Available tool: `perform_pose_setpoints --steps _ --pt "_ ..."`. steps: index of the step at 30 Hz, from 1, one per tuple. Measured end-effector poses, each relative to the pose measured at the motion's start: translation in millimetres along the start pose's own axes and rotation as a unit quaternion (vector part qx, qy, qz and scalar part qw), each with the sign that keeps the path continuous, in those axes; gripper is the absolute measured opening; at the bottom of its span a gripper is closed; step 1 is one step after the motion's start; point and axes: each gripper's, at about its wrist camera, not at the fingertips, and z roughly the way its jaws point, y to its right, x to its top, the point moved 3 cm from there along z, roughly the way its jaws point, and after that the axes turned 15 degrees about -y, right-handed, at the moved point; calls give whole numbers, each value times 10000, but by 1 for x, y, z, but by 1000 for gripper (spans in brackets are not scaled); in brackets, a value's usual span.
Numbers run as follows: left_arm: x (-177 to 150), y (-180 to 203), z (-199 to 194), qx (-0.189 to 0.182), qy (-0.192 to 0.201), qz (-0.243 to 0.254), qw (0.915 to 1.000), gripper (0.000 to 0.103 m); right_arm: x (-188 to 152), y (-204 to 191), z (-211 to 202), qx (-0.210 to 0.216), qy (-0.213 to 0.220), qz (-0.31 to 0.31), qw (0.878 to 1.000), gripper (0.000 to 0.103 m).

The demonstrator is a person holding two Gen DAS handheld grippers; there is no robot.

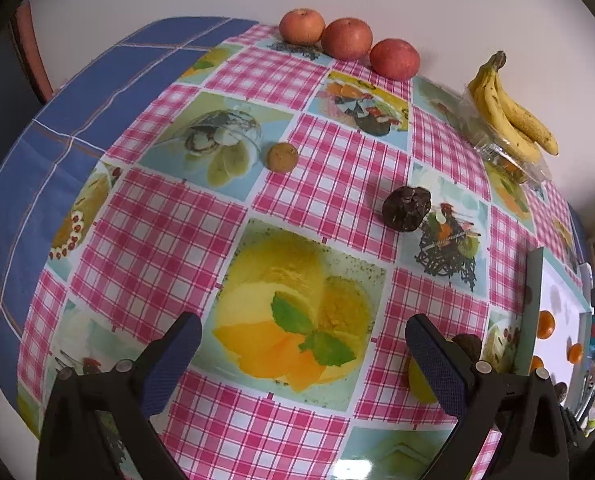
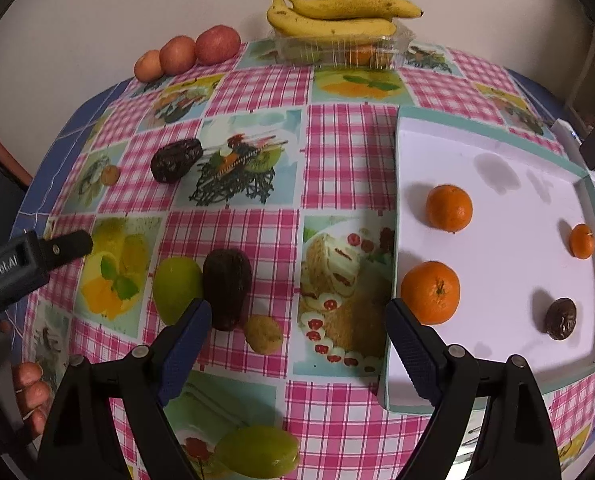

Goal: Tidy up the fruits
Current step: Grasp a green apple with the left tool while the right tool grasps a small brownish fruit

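The dark brown oblong avocado stands with its long axis running away from the camera, narrow end toward the near edge, right against the green pear-like fruit on its left. Both sit just past the left fingertip of the right gripper, whose jaws are spread wide with nothing between them, only pink checked tablecloth. A small rough tan ball-shaped fruit lies just beside the avocado's near end, inside the gap between the fingers.

To the right, the shallow white tray with a teal rim holds three oranges and one dark wrinkled round fruit; the nearest orange is just past the right fingertip.

The left gripper is also wide open and empty, hovering over the printed yellow dessert square. A translucent green fruit lies under the right gripper. At the back wall are three red apples and a bunch of yellow bananas on a clear plastic box.
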Motion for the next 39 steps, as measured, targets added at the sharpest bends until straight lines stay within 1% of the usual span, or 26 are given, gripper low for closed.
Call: perform_pose_setpoints --steps 1,8,9,10,11,14,16,20,21,22,28,35,37,39 --pt "0 1 2 -3 -41 29 10000 103 -1 2 2 17 -59 29 10000 89" --pt "-2 9 5 31 -108 202 9997 103 -1 7 0 162 -40 202 9997 87" --pt "-3 11 5 33 -118 223 9997 103 -1 7 -1 194 -30 212 9996 83" --pt "-3 11 5 40 -128 239 9996 103 0 7 -1 225 -34 200 9995 75" --pt "-3 12 6 52 -141 252 9996 103 0 6 -1 263 -61 186 9995 72" --pt "-3 14 9 67 -203 285 9994 103 -1 3 3 418 -178 168 9988 71" --pt "-4 15 9 41 -227 301 9993 103 -2 0 5 422 -210 112 9988 62" --pt "-4 16 11 21 -272 292 9992 103 -5 -6 10 371 -304 -28 9988 57" --pt "-4 15 12 8 -282 284 9992 103 -5 -6 12 367 -338 -53 9987 51" --pt "-4 15 12 2 -286 280 9992 103 -6 -8 15 367 -398 -93 9985 48" --pt "-5 17 12 11 -298 313 9991 103 -10 -10 26 295 -602 -185 9976 39" --pt "-5 20 17 -93 -383 290 9988 103 -8 -10 29 467 -618 -170 9969 34" --pt "-6 21 17 -130 -404 297 9987 103 -8 -10 30 567 -631 -169 9962 26" --pt "-6 23 18 -146 -419 313 9985 103 -8 -11 30 618 -645 -195 9958 25"
